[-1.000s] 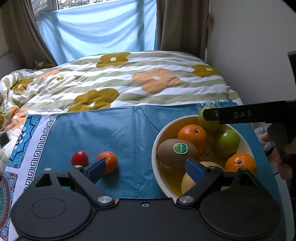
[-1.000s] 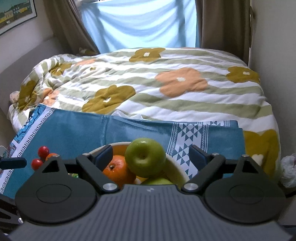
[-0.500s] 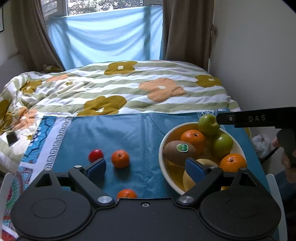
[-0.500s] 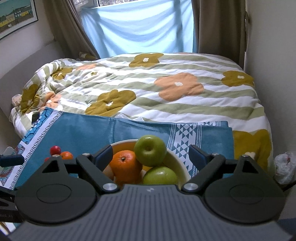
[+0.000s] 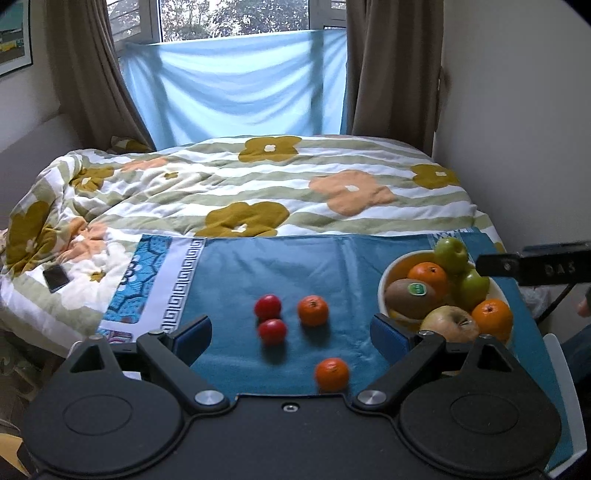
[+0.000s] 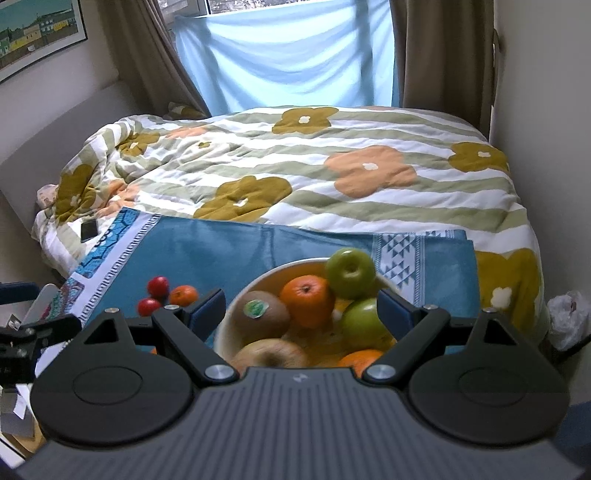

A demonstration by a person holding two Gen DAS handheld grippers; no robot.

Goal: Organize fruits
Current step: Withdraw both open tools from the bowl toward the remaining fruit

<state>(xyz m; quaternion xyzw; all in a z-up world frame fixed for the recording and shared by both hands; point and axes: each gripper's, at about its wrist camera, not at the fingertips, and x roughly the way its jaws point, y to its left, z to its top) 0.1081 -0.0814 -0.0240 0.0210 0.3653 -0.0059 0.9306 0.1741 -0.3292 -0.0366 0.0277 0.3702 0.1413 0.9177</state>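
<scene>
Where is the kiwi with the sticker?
The kiwi lies in the white bowl on the right of the blue cloth, on the bowl's left side, just in front of an orange and behind the yellowish apple.

Home bedroom, flowered duvet [image 5: 277,192] on bed, curtained window [image 5: 229,22], framed picture [image 6: 37,33]

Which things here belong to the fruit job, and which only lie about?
Job: bowl of fruit, two tomatoes, two tangerines on the cloth.
Lying about: phone, quilt, plastic bag.
</scene>
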